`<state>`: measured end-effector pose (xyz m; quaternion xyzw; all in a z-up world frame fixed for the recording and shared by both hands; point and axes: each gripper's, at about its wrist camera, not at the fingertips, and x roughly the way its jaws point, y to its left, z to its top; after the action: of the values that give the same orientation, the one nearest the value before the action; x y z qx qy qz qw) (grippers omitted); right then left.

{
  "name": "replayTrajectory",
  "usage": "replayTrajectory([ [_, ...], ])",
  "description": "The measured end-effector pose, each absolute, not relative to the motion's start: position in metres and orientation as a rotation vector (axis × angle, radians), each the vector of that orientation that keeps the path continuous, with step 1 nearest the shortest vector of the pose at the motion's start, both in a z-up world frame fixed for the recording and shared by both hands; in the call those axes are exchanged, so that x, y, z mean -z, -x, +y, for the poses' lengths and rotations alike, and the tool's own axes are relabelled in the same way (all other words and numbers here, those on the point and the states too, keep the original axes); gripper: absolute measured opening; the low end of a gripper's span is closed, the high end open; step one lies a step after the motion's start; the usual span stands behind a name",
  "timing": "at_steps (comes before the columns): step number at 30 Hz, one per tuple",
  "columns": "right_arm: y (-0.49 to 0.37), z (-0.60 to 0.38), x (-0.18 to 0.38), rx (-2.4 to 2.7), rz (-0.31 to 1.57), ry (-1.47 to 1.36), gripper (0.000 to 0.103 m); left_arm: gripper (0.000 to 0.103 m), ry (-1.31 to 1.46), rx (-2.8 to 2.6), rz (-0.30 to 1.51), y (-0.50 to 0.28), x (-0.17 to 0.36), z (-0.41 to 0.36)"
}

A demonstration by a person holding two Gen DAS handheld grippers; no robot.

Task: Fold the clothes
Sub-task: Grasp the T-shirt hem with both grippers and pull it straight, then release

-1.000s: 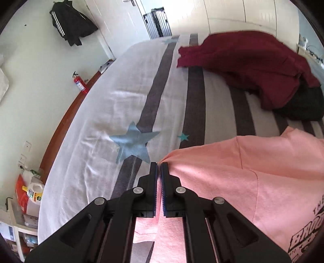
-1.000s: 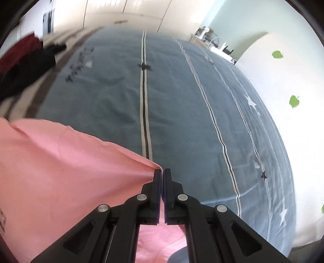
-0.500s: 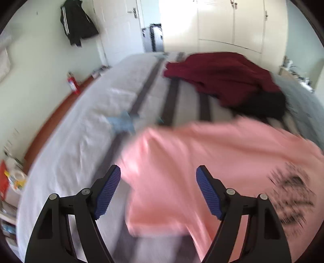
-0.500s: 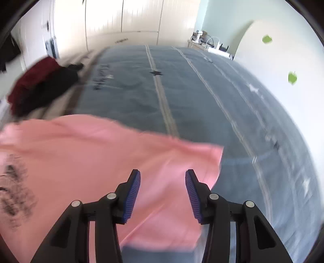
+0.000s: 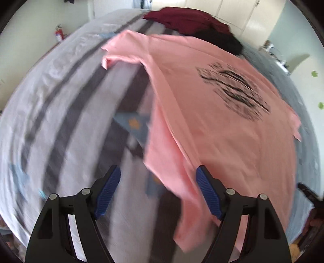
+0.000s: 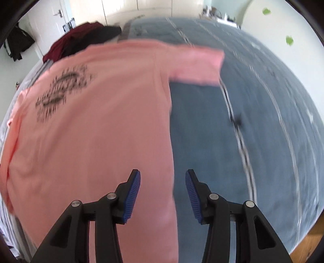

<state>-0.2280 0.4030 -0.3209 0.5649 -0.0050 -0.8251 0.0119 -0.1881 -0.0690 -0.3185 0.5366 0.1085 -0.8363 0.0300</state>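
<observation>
Left wrist view. Item: pink T-shirt, lying spread, print side up, on the bed, over the striped grey cover. One sleeve lies at the far left, its cuff turned under. Left gripper: jaws wide apart, holding nothing, poised above the shirt's near left edge. Dark red clothes heaped at the far end. Picture blurred.

Right wrist view. Same pink T-shirt, its right side over the blue cover; right sleeve stretched out flat. Right gripper: jaws wide apart, empty, straddling the shirt's right side edge from above.

Handling, as judged: light, limp knit cloth; no stiffness, sags wherever unsupported, clings slightly to bedding. Not fragile. Best pinched at seams, at shoulder and hem corners, taking both layers.
</observation>
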Motion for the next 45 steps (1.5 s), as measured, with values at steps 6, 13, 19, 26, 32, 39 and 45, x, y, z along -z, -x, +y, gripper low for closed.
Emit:
replayTrajectory([
  [6,0.182,0.41,0.344,2.499,-0.031,-1.87,0.042,0.063,-1.779,2.582,0.206,0.164,0.339,-0.042],
  [13,0.163,0.403,0.356,2.421,-0.004,-1.857,0.039,0.01,-1.826,2.556,0.18,0.162,0.361,-0.042],
  [19,0.161,0.405,0.355,2.396,-0.007,-1.835,0.003,0.004,-1.749,2.58,0.203,0.16,0.339,-0.062],
  [26,0.157,0.421,0.341,2.375,0.032,-1.829,0.003,0.004,-1.717,2.513,0.229,0.134,0.29,-0.126],
  [32,0.159,0.438,0.327,2.356,0.07,-1.841,0.003,0.004,-1.858,2.458,0.213,0.131,0.271,-0.169],
  [39,0.16,0.436,0.33,2.349,0.055,-1.86,0.005,0.048,-1.91,2.317,0.201,0.129,0.326,-0.186],
  [45,0.143,0.445,0.329,2.306,0.002,-1.888,0.02,0.058,-1.926,2.273,0.252,0.099,0.354,-0.18],
])
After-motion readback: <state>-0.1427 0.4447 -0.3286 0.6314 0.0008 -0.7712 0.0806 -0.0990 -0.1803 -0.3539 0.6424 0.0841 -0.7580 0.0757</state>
